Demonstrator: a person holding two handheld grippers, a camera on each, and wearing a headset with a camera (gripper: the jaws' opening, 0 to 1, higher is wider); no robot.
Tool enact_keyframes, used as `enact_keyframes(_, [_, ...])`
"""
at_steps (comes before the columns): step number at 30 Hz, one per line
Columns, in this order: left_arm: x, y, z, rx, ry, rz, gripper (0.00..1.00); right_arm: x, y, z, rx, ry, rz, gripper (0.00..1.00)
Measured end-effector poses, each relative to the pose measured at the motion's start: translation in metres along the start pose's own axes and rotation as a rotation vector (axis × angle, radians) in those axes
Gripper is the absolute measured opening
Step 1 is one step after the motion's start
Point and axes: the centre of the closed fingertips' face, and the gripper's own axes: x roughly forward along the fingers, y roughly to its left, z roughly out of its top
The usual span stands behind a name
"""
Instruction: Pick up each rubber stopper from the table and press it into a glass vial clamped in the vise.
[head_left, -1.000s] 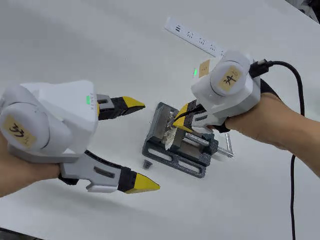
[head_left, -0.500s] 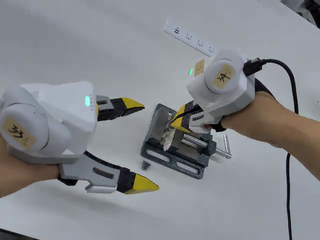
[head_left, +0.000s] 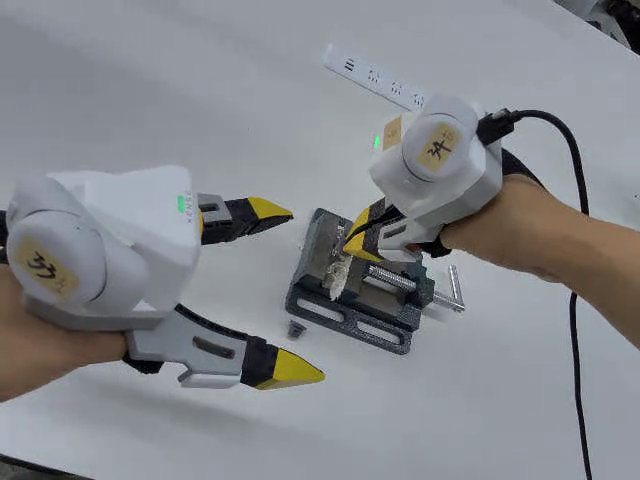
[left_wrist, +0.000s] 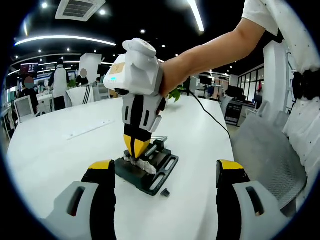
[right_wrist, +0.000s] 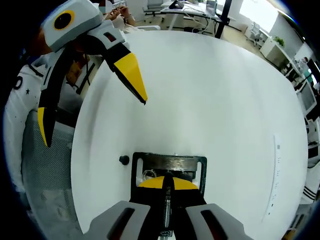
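- While the right gripper (head_left: 352, 240) stood over the vise (head_left: 345, 318), its jaws were drawn together, tips down on the glass vial (head_left: 338, 272) clamped there. Whether a stopper sat pinched between them could not be told.
- Left gripper (head_left: 288, 291) hung at 9 o'clock of the vise, jaws spread wide, holding nothing.
- One rubber stopper (head_left: 295, 327) lay loose on the tabletop (head_left: 150, 90), just beside the vise base at 8 o'clock.
- Power strip (head_left: 385, 82) lay at 12 o'clock, well apart from the work.
- Judgement: a pressing step looked to be in hand at the vial. At least the loose stopper was left to pick up and seat. How many vials were already plugged could not be read.
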Motion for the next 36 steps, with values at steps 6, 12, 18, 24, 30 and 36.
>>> enact_keyframes(6, [-0.0009, 0.0008, 0.0019, -0.004, -0.009, 0.009, 0.82, 0.0008, 0.0006, -0.0007, 0.006, 0.008, 0.008, 0.0])
enact_keyframes(12, [0.0, 0.0007, 0.0041, -0.003, -0.016, 0.011, 0.82, -0.0005, -0.0003, -0.0006, 0.009, 0.02, 0.025, 0.0])
enact_keyframes(18, [-0.0003, 0.0021, 0.0056, -0.005, -0.022, 0.016, 0.82, 0.0, 0.0018, -0.0011, -0.019, 0.043, 0.018, 0.0])
enact_keyframes(24, [-0.0002, 0.0028, 0.0072, -0.002, -0.026, 0.018, 0.82, 0.0007, 0.0007, -0.0008, 0.021, 0.028, 0.045, 0.0])
enact_keyframes(30, [-0.001, 0.0023, 0.009, 0.004, -0.024, 0.018, 0.82, 0.0002, 0.0007, -0.0003, 0.002, 0.027, 0.035, 0.0])
enact_keyframes(36, [-0.0065, 0.0011, 0.0103, 0.014, -0.007, 0.024, 0.82, -0.0028, 0.0013, -0.0005, 0.042, -0.023, 0.022, 0.0])
